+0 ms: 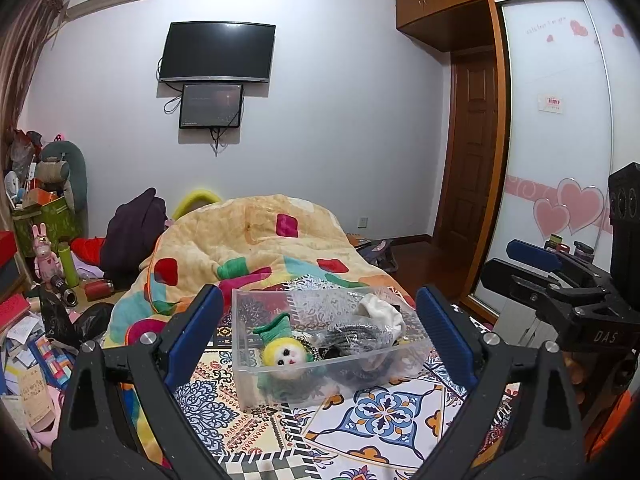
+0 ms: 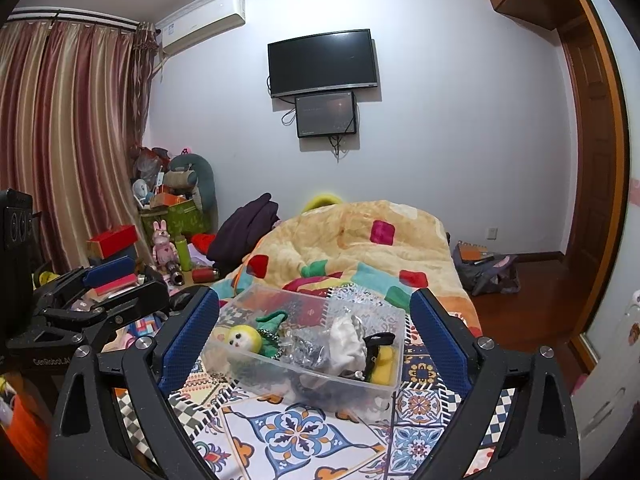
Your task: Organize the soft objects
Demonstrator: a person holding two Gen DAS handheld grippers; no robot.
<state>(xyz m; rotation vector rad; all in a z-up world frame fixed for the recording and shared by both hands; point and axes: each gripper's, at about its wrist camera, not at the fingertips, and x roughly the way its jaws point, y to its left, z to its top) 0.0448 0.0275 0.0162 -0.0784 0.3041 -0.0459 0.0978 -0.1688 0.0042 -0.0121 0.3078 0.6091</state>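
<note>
A clear plastic bin [image 1: 256, 376] [image 2: 360, 384] sits on the patterned bed sheet. In it lie a yellow-faced doll with a green hat [image 1: 286, 354] [image 2: 244, 338], a white soft cloth [image 1: 382, 312] [image 2: 346, 342], a silvery-black bagged item [image 1: 352, 336] [image 2: 308, 350] and a yellow and black soft piece [image 2: 384, 358]. My left gripper [image 1: 320, 320] is open and empty, its blue pads either side of the bin. My right gripper [image 2: 316, 324] is open and empty, also framing the bin. Each gripper shows at the edge of the other's view.
A rumpled orange patchwork quilt [image 1: 256, 248] [image 2: 360, 248] is heaped behind the bin. A dark garment [image 1: 134, 236] lies at the bed's left. Cluttered boxes and toys [image 1: 48, 240] fill the floor to the left. A wardrobe [image 1: 560, 120] stands at the right.
</note>
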